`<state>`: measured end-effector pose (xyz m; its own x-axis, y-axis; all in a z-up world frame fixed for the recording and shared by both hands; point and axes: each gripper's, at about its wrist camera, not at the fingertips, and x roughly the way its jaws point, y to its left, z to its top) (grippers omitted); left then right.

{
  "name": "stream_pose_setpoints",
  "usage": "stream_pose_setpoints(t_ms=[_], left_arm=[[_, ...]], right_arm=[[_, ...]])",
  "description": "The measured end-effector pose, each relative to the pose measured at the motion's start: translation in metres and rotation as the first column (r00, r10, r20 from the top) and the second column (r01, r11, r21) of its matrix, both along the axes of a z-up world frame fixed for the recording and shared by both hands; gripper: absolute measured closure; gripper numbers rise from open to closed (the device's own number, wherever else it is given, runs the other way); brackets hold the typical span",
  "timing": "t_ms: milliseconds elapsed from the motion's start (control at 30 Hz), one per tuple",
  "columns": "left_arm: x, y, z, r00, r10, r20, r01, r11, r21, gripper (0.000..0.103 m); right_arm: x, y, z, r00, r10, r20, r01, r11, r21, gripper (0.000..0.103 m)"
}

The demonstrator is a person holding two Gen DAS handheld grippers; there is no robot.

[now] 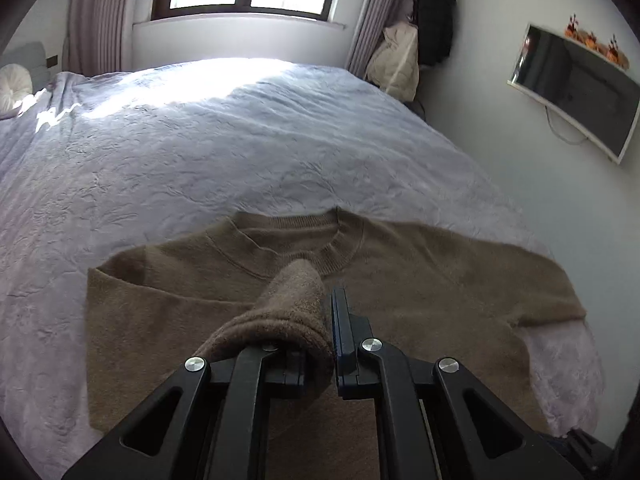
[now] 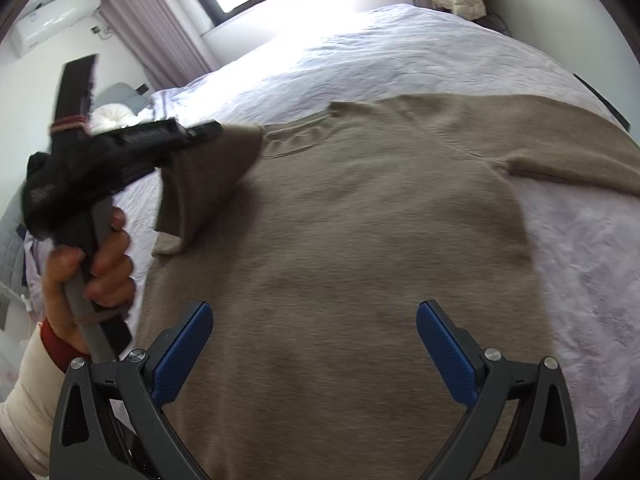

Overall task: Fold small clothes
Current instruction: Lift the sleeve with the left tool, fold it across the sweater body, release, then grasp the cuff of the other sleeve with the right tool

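A brown knit sweater (image 1: 420, 280) lies flat on the bed, collar (image 1: 304, 232) toward the window. It also fills the right wrist view (image 2: 360, 240). My left gripper (image 1: 328, 300) is shut on the sweater's left sleeve (image 1: 288, 308) and holds it folded over the chest, below the collar. In the right wrist view the left gripper (image 2: 208, 130) shows at the left, with the sleeve (image 2: 200, 184) hanging from it. My right gripper (image 2: 314, 316) is open and empty above the sweater's lower body. The right sleeve (image 2: 560, 144) lies spread out to the right.
The bed's pale lilac cover (image 1: 200, 152) stretches to the window. A white pillow (image 1: 14, 84) sits at far left. Clothes hang in the corner (image 1: 432, 20). A wall TV (image 1: 580, 88) is at right. The person's hand (image 2: 104, 256) grips the left tool's handle.
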<state>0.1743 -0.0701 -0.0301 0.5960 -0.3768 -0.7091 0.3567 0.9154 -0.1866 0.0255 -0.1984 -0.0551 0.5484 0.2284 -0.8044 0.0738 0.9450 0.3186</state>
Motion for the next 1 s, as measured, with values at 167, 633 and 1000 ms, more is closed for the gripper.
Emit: stream_pose_setpoints(t_ms=[167, 633, 1000], left_arm=[[-0.003, -0.018, -0.031, 0.999, -0.019, -0.032, 0.023, 0.988, 0.15, 0.092], [-0.061, 0.129, -0.02, 0.975, 0.203, 0.084, -0.217, 0.955, 0.205, 0.018], [-0.033, 0.162, -0.08, 0.929, 0.363, -0.074, -0.336, 0.91, 0.245, 0.018]], right_arm=[[0.001, -0.022, -0.007, 0.999, -0.033, -0.03, 0.033, 0.999, -0.001, 0.001], [0.08, 0.066, 0.022, 0.958, 0.286, 0.036, -0.255, 0.898, -0.36, 0.001], [0.134, 0.176, -0.043, 0.851, 0.493, -0.179, -0.448, 0.504, -0.738, 0.033]])
